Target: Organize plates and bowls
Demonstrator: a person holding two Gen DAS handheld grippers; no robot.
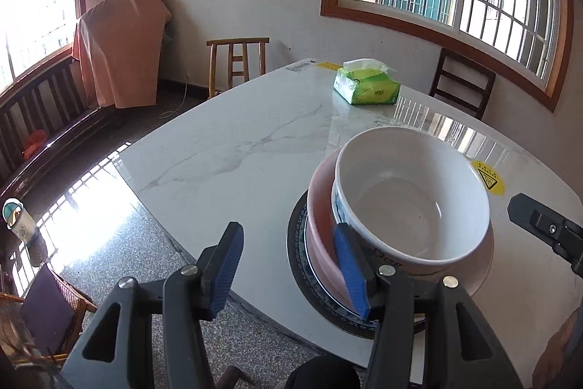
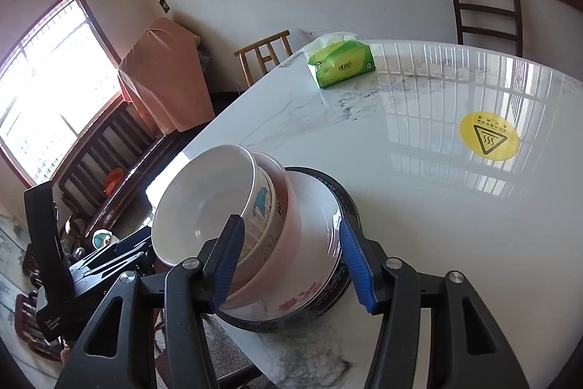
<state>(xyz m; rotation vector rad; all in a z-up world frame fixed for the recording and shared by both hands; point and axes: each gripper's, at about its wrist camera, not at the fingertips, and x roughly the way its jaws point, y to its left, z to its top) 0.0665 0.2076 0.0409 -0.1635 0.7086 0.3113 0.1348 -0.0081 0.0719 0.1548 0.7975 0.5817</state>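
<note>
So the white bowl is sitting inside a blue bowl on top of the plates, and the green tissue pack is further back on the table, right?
Nearly. The white bowl sits inside a pink bowl, not a blue one; the left wrist view shows it best. The only blue there is the plate's rim pattern and the gripper pads. The rest is right: the bowls are on the plates, and the green tissue pack lies further back on the table.

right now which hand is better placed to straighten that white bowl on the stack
Right, I'd say. The right gripper is open with its fingers on either side of the stack, one at the tilted white bowl. The left gripper is open too, but only one finger is near the pink bowl; the other hangs off the table.
</note>
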